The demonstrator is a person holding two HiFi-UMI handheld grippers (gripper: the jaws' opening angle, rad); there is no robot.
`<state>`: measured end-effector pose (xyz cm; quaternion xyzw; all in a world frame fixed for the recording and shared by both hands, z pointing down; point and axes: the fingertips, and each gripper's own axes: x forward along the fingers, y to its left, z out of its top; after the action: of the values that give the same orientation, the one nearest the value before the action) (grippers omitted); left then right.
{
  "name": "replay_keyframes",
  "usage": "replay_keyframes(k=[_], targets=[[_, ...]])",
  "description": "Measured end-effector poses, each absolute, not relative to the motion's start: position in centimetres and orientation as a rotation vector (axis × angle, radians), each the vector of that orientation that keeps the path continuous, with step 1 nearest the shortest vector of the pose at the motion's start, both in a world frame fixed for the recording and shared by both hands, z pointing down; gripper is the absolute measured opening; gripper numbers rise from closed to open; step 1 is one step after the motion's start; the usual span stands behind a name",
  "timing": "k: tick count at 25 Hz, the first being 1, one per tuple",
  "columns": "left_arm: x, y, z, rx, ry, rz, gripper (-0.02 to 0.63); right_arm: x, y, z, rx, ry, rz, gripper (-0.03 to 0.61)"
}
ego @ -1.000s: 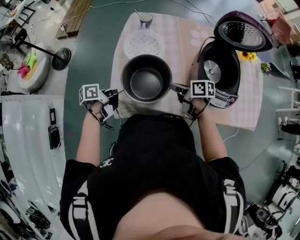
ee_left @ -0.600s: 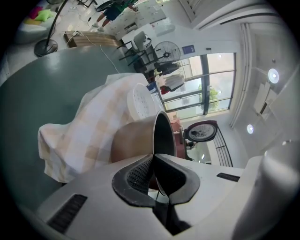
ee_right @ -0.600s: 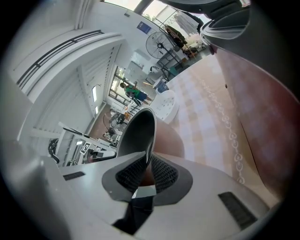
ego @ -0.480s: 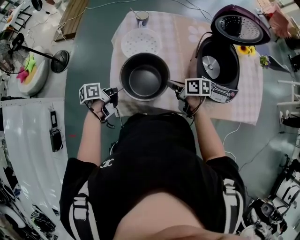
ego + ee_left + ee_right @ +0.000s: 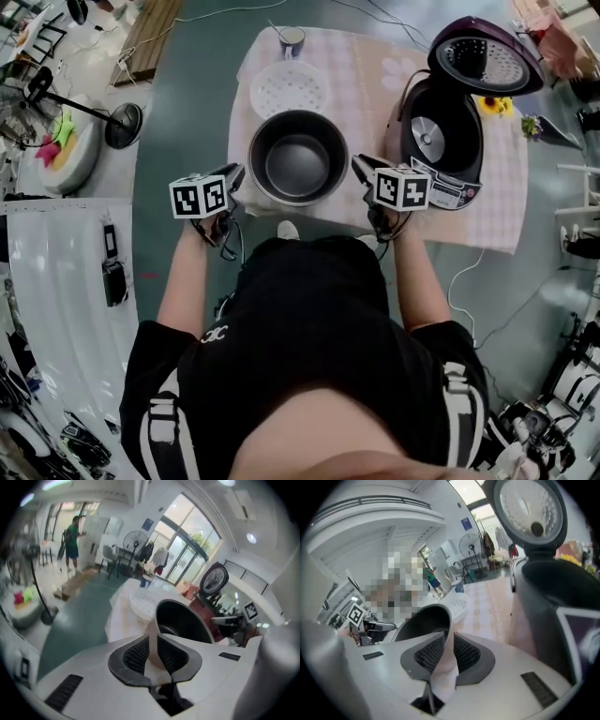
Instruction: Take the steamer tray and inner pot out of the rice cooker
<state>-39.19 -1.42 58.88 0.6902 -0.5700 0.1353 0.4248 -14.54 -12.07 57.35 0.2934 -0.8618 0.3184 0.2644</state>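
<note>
The dark inner pot (image 5: 298, 157) stands upright on the checked cloth (image 5: 366, 75) in front of me, with the white perforated steamer tray (image 5: 289, 89) lying behind it. The open purple rice cooker (image 5: 439, 141) is at the right, its cavity empty. My left gripper (image 5: 234, 174) sits just off the pot's left rim and my right gripper (image 5: 359, 166) just off its right rim. Both sets of jaws are opening, with a narrow gap and nothing pinched. The left gripper view shows the left gripper (image 5: 153, 637) and, beyond it, the pot (image 5: 183, 620). In the right gripper view the pot (image 5: 424, 620) lies beyond the right gripper (image 5: 449, 637).
A metal cup (image 5: 292, 39) stands at the table's far edge behind the tray. The cooker's raised lid (image 5: 486, 58) leans back to the right. A standing fan (image 5: 122, 117) is on the floor at the left, and a white counter (image 5: 47, 281) runs along the left side.
Both grippers have come off the pot's rim, drawn back a little and rolled, their marker cubes now facing up. The pot stays standing on the cloth.
</note>
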Motion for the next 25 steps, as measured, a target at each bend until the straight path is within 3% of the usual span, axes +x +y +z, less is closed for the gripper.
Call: replay_keyframes(k=[4, 10, 18, 25], targets=[[-41.7, -2.5, 55.6, 1.84, -1.753, 0.509, 0.043, -12.9, -15.0, 51.9, 1.064, -2.49, 0.551, 0.058], [-39.8, -5.2, 46.3, 2.009, -2.099, 0.42, 0.043, -7.8, -16.7, 40.4, 1.533, -2.674, 0.138, 0.058], [-28.1, -8.3, 34.2, 2.264, -2.269, 0.156, 0.041, 0.6, -15.1, 31.6, 1.746, -2.709, -0.114, 0.058], [-15.8, -10.7, 33.0, 2.481, -2.027, 0.137, 0.003, 8.2, -14.0, 30.9, 1.784, -2.69, -0.13, -0.002]])
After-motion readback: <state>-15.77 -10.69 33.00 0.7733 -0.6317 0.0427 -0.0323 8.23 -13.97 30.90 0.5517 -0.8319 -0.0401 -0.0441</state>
